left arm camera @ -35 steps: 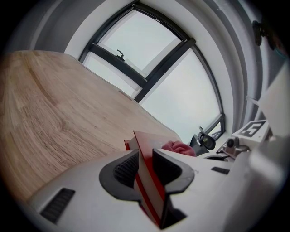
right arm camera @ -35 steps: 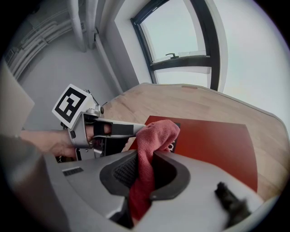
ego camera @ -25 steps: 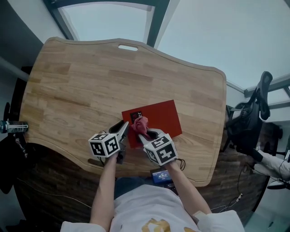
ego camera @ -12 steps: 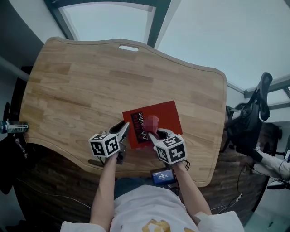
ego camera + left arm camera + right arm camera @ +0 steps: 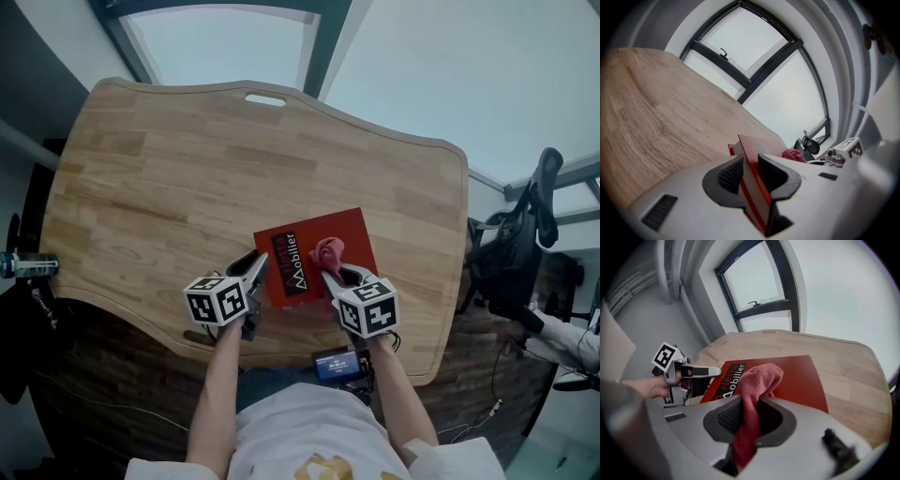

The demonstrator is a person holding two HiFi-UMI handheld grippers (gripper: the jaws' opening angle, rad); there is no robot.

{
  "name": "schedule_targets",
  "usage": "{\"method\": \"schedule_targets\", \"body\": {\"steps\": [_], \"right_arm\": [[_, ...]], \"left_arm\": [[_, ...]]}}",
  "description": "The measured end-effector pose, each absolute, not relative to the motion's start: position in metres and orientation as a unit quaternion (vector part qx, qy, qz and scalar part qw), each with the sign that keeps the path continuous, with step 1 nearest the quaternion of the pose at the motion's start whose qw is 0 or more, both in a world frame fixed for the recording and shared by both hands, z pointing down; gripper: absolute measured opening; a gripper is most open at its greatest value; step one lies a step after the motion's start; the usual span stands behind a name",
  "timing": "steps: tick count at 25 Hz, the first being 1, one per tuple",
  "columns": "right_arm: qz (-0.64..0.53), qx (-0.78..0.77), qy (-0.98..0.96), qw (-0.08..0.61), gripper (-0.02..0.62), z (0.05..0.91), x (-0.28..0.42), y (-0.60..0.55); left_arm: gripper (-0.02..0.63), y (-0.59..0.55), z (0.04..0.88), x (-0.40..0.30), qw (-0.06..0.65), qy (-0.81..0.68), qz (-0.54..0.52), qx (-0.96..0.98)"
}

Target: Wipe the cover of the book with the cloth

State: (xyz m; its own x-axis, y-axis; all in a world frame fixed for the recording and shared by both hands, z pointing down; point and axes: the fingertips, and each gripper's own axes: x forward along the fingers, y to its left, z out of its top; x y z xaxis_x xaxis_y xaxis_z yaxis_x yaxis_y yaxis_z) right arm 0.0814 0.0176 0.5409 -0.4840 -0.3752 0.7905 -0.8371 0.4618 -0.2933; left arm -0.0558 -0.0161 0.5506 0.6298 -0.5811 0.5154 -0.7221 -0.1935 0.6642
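The thin red rectangular book (image 5: 349, 232) is laid flat near the front edge of the pale wooden table (image 5: 169, 159), with wide bare wood left beyond it. Its left edge is pinched between the narrowed jaws of the left gripper (image 5: 257, 269). The crumpled pink cloth (image 5: 326, 253), clamped in the right gripper (image 5: 331, 276), is pressed on the cover's middle

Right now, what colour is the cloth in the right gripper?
Pinkish red cloth, clearest in the right gripper view.
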Motion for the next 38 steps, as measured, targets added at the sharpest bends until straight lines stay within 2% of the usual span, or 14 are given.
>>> {"method": "schedule_targets", "body": {"steps": [14,20,38], "right_arm": [[0.356,0.425,-0.77,0.317,0.074,0.541,0.122,0.009],[0.365,0.438,-0.764,0.304,0.074,0.542,0.141,0.004],[0.358,0.475,-0.746,0.298,0.074,0.541,0.175,-0.004]], "left_arm": [[0.118,-0.017,0.552,-0.057,0.479,-0.424,0.07,0.765],[0.118,-0.015,0.555,-0.058,0.505,-0.418,0.046,0.753],[0.095,-0.016,0.553,-0.056,0.52,-0.407,0.029,0.75]]}}
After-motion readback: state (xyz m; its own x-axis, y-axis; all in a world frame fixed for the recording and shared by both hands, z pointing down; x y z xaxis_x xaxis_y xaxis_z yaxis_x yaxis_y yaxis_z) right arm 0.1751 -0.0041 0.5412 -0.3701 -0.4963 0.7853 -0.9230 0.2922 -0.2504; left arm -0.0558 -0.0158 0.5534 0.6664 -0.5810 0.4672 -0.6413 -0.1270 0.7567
